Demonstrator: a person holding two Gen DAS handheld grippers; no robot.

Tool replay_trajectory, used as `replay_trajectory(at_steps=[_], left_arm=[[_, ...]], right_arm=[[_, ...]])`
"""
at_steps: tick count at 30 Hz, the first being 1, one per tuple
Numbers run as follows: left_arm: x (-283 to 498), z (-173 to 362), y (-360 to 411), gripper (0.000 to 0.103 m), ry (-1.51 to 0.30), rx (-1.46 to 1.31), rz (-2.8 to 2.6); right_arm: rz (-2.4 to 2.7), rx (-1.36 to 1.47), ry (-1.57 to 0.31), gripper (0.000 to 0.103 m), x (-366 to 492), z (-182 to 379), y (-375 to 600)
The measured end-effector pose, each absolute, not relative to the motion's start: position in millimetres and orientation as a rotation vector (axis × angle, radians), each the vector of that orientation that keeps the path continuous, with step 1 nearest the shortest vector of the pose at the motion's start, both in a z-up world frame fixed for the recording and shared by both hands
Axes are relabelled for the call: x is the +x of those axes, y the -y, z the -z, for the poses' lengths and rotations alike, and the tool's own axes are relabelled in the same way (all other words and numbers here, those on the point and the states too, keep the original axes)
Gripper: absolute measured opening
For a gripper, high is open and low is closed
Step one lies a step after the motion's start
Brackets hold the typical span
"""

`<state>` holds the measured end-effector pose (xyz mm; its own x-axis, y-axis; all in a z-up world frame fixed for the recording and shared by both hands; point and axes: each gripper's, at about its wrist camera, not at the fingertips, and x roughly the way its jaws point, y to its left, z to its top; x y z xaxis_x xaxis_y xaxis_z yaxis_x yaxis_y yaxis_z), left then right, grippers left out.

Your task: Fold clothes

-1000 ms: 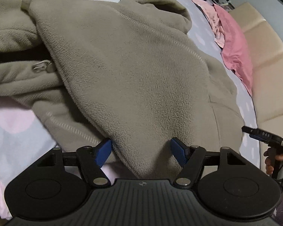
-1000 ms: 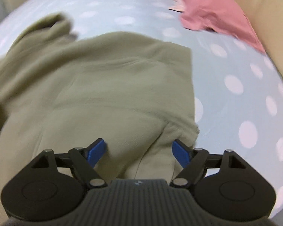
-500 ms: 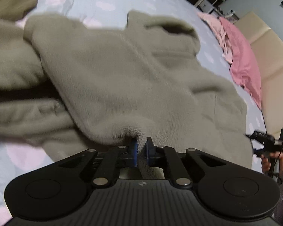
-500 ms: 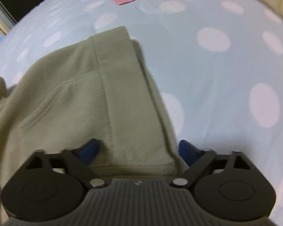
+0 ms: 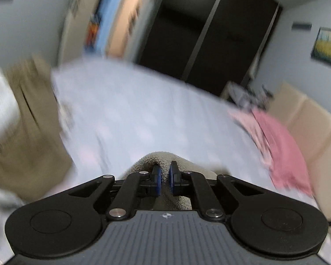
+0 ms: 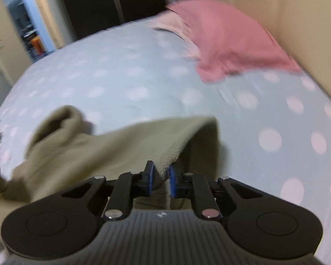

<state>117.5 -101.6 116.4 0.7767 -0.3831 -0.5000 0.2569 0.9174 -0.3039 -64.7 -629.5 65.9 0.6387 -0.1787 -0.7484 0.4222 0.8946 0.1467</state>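
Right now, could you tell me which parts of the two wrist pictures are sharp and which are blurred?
Left wrist view: the left gripper and the fleece it pinches are sharp; the bedsheet, pink garment and room are smeared by motion. Right wrist view: the right gripper, closing on fleece, is crisp; the dotted sheet and pink garment are softer, the straight edges bowed by the fisheye.

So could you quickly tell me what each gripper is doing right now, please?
Left gripper: shut on the olive fleece.
Right gripper: closing on the fleece's edge.
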Motion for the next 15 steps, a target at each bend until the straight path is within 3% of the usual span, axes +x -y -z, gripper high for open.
replay_trajectory(at_steps=[7,15], left_arm=[[111.1,-191.7,20.4,0.006,-0.42,-0.186,0.178],[101.5,-136.7,-39.5,0.006,-0.613,-0.146,0.077]], right_arm=[[0.091,0.204,-0.817,0.014,-93.1,-103.0,513.6],[-0.084,0.119,-1.012,0.014,-112.3,-60.7,436.9]])
